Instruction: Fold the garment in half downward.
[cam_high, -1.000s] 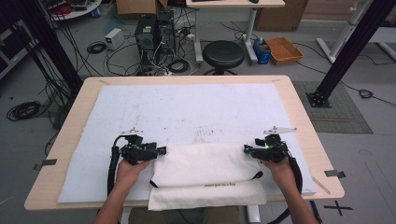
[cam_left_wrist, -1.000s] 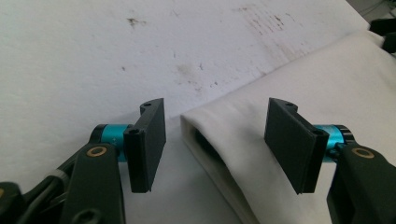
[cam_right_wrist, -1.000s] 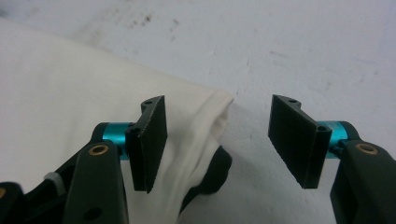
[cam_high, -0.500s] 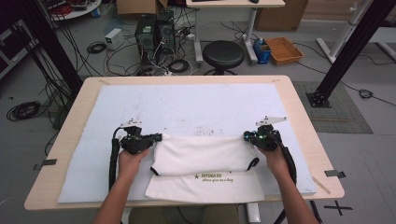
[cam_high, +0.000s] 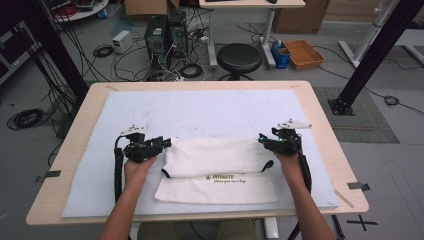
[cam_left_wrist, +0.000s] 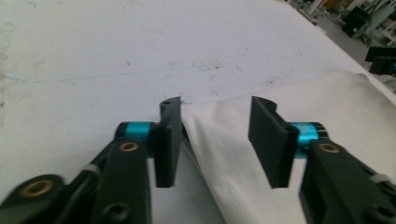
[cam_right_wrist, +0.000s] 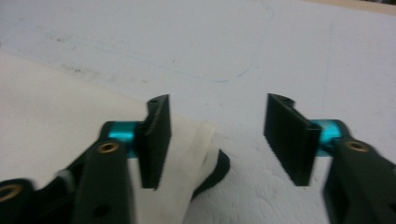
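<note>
white bag (cam_high: 215, 167) folded on white mat (cam_high: 200, 112), left gripper (cam_high: 162, 143) released at its left corner, right gripper (cam_high: 263, 140) released at its right corner

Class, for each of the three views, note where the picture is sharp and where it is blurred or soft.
High view: evenly lit, the cloth bag fairly sharp. Left gripper view: fingers crisp, far table edge soft. Right gripper view: the near arm at lower left is smeared, the mat hazy.

A black stool (cam_high: 240, 58) stands beyond the table (cam_high: 320, 112) (computer towers (cam_high: 163, 34) beside it).
</note>
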